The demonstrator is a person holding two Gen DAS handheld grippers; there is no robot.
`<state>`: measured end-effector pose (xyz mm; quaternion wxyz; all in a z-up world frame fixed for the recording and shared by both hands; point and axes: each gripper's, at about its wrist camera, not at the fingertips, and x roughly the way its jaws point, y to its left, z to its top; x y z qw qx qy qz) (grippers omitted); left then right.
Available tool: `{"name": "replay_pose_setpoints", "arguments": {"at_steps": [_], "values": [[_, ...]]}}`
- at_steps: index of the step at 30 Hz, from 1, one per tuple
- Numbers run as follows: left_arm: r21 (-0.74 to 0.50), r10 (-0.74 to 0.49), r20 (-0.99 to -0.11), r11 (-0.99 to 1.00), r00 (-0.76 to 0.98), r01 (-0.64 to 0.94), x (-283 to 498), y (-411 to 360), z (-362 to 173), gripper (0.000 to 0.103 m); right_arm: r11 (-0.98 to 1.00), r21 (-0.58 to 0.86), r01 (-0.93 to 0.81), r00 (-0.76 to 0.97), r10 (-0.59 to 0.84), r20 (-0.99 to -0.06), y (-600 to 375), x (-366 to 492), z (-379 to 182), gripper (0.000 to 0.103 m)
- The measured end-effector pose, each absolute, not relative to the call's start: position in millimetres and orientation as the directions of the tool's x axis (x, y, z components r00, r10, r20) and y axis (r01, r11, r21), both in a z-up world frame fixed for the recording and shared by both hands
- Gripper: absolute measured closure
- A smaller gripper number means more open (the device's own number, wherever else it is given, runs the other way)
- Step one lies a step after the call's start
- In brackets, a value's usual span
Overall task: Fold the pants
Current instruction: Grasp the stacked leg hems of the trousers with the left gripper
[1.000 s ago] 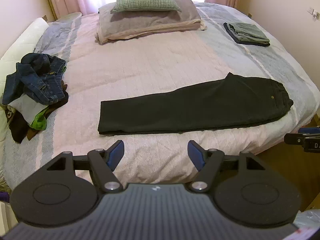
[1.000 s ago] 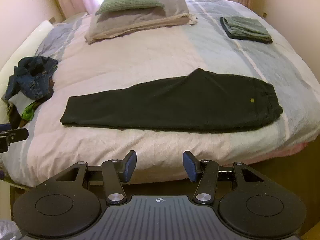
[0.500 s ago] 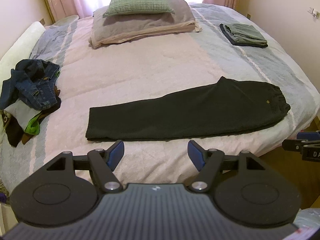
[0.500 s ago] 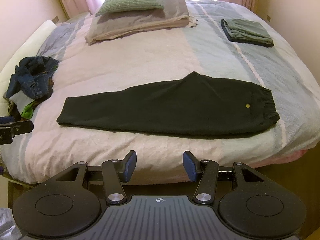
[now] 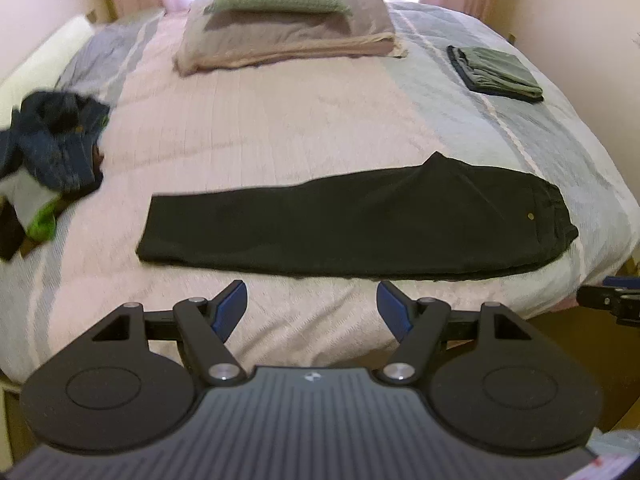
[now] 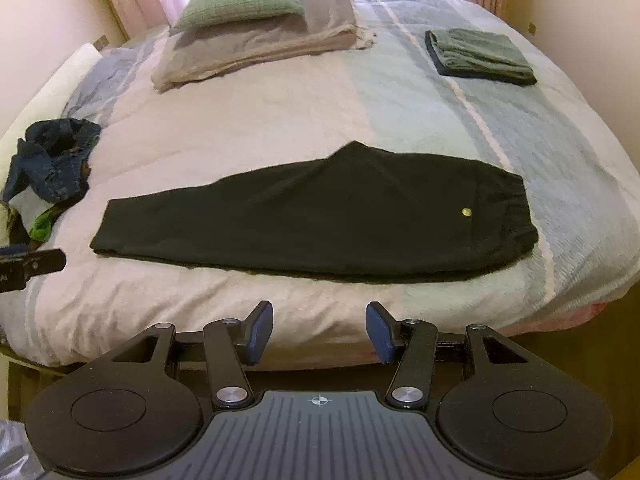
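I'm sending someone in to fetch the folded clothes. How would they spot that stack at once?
Start at the pillows at the bed's head, then look along the blue-striped side. The folded stack lies there alone: small, square, grey-green on dark, unlike the long black pants or the jumbled heap opposite.

Pants (image 6: pixel 320 220) across the bed's (image 6: pixel 280 120) near edge, pillows (image 6: pixel 256 36) behind, clothes heap (image 6: pixel 52 164) left.

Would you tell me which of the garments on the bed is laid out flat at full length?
The black pants near the bed's front edge; the jeans are crumpled, the green garment is folded.
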<state>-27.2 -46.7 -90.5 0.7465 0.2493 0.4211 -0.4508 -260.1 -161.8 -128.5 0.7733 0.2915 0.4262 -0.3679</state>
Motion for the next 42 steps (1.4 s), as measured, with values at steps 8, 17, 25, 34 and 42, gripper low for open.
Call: {"name": "replay_pose_setpoints", "arguments": {"at_steps": [8,17,25,34,42], "values": [[-0.128,-0.434,-0.880,0.608,0.193,0.784,9.6,-15.7,-143.6,0.042,0.542,0.144,0.828,0.333,-0.268,-0.904,-180.1,-268.3,-163.7,0.054],[-0.324,-0.474,-0.865,0.779,0.165,0.536,110.8,13.9,-234.4,0.060,0.528,0.118,0.841,0.292,-0.259,-0.921,-200.1,-223.2,-225.6,0.054],[-0.445,-0.546,-0.812,0.809,0.208,0.384,207.8,1.4,-315.2,0.066,0.436,0.124,0.892,0.272,-0.295,-0.916,-228.1,-144.5,-295.4,0.054],[-0.576,-0.618,-0.761,0.784,0.197,0.233,276.6,8.1,-387.6,0.043,0.491,0.110,0.864,0.328,-0.386,-0.862,-199.2,-50.9,-349.0,0.054],[-0.605,-0.665,-0.726,0.739,0.175,0.297,282.8,-2.8,-403.5,0.045,0.590,0.035,0.806,0.351,-0.431,-0.831,-167.2,15.5,-374.4,0.054]]}}
